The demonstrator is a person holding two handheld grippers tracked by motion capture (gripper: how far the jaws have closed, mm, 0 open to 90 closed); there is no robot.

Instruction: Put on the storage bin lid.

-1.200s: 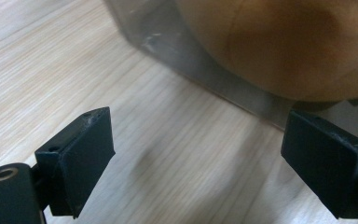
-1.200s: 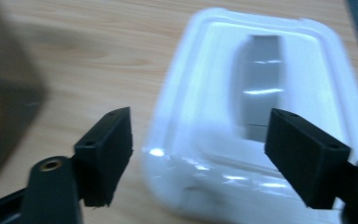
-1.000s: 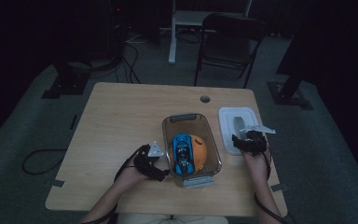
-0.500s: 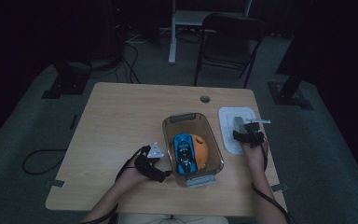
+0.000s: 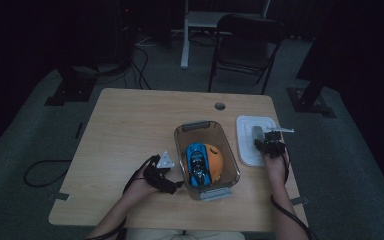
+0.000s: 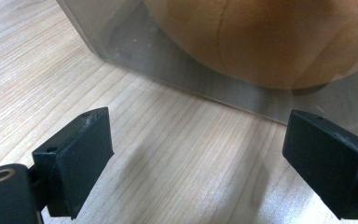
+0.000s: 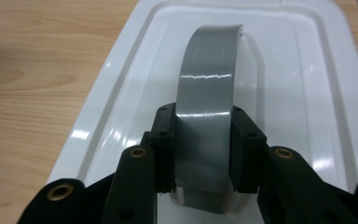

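A clear plastic bin [image 5: 196,125] stands on the wooden table [image 5: 130,125], holding a blue toy car [image 5: 197,162] and an orange ball [image 5: 215,159]. To its right lies the white lid [image 5: 247,147] with a grey strap handle [image 7: 209,65]. My right gripper [image 7: 201,126] has just been closing and is now shut on that handle, its pads pressing both sides; in the high view it [image 5: 263,141] is over the lid. My left gripper [image 6: 200,135] stands open on the tabletop facing the bin's wall [image 6: 168,51], with nothing between its jaws; it [image 5: 176,181] sits at the bin's left side.
A folding chair [image 5: 245,45] and stand legs are beyond the table's far edge. A round cable hole [image 5: 220,106] is near the back edge. Bare tabletop stretches left of the bin.
My right gripper has moved forward over the lid and closed its jaws on the grey handle. The left hand has stayed where it was.
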